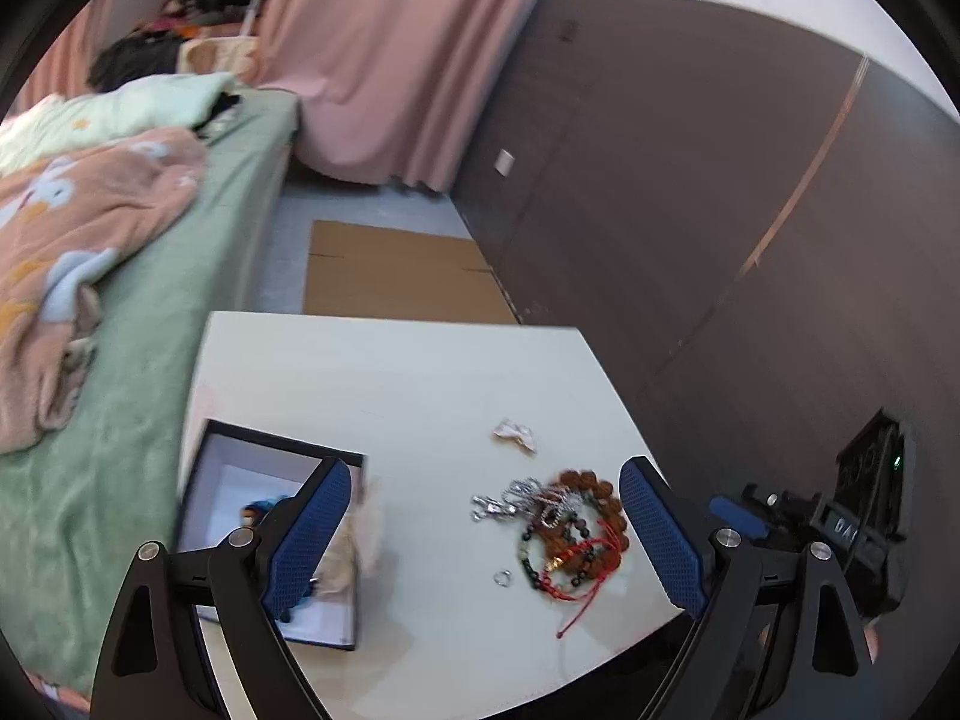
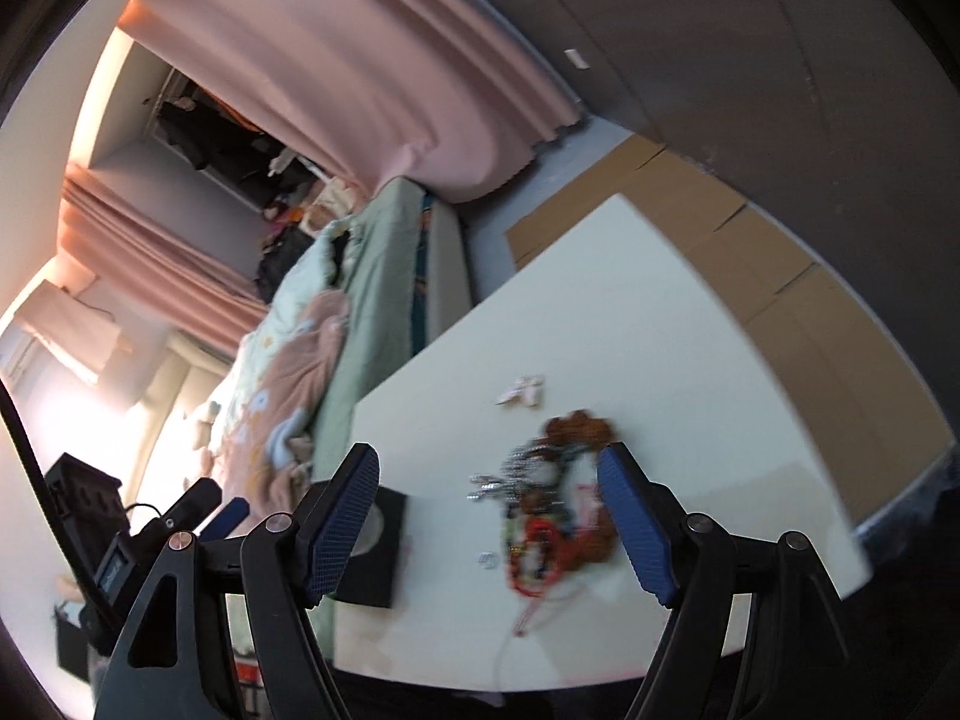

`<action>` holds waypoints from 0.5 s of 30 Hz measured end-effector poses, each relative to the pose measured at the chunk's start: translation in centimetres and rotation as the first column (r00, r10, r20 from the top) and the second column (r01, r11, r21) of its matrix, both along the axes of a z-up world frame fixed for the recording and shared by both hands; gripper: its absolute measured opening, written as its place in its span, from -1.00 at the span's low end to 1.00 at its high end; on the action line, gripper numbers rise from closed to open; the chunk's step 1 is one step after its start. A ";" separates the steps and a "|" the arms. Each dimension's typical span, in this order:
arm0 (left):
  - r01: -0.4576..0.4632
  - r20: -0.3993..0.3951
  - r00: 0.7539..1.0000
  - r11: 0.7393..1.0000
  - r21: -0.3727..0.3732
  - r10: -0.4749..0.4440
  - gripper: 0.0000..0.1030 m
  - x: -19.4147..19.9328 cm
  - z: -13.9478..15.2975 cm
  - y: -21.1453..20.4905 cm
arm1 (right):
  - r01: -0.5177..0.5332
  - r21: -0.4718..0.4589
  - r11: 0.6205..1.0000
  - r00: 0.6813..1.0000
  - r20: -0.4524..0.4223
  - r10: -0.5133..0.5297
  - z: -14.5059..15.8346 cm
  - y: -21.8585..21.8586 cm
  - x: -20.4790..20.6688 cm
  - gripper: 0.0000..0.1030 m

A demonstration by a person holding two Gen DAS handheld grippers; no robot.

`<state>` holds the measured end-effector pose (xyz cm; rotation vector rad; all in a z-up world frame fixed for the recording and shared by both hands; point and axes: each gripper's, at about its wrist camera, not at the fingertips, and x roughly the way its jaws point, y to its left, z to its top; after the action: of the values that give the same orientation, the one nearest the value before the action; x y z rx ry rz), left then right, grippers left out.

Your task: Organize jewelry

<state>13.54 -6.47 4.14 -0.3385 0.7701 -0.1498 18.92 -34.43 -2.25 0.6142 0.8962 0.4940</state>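
Currently: between picks, judging by both tools empty and aimed at the pile.
Left tool (image 1: 486,540): jaws wide, nothing between the pads; hangs over the table (image 1: 390,372).
Right tool (image 2: 489,522): jaws wide, nothing held; also seen at right edge of the left wrist view.
Jewelry pile (image 1: 564,531): lower centre-right of the left view, on the table; brown bead bracelet (image 1: 591,480), dark bead bracelet (image 1: 531,561), red cord (image 1: 579,567), silver chain (image 1: 510,498) tangled together.
Loose ring (image 1: 501,579): just beside the pile, lower left of it, apart from it.
Box (image 1: 207,462): dark rim, pale inside, lower left, open; a blue item (image 1: 264,510) already inside.
Crumpled scrap (image 1: 515,435): above the pile, well apart.
Next move: likely pick one piece; needs a narrow pinch on a single strand or the ring, since the tangle could lift as a clump.
Hidden: left finger covers part of the box; pale cloth or pouch (image 1: 360,534) at the box edge is blurred, can't identify.
Blur: right view is smeared, pile detail unreadable there.
Box in right view: mostly behind the left finger.
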 end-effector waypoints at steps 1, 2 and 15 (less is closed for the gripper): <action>0.016 -0.007 1.000 1.000 0.018 -0.016 0.77 0.4 -0.3 -0.7 | 0.006 -0.006 1.000 1.000 -0.003 -0.006 -0.1 -0.6 0.0 0.48; 0.027 -0.011 1.000 0.999 0.029 -0.027 0.76 0.6 -0.5 -1.2 | 0.010 -0.008 1.000 1.000 -0.006 -0.010 -0.1 -1.0 0.0 0.48; 0.205 -0.151 0.968 0.979 0.021 -0.199 -0.02 5.5 -5.3 -8.4 | 0.025 -0.051 0.998 0.998 -0.064 -0.028 -1.4 -4.4 0.2 0.47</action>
<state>19.06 -14.83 -1.14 -0.2377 0.9536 -0.3047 19.17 -38.80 -3.67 0.5981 0.9578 0.4285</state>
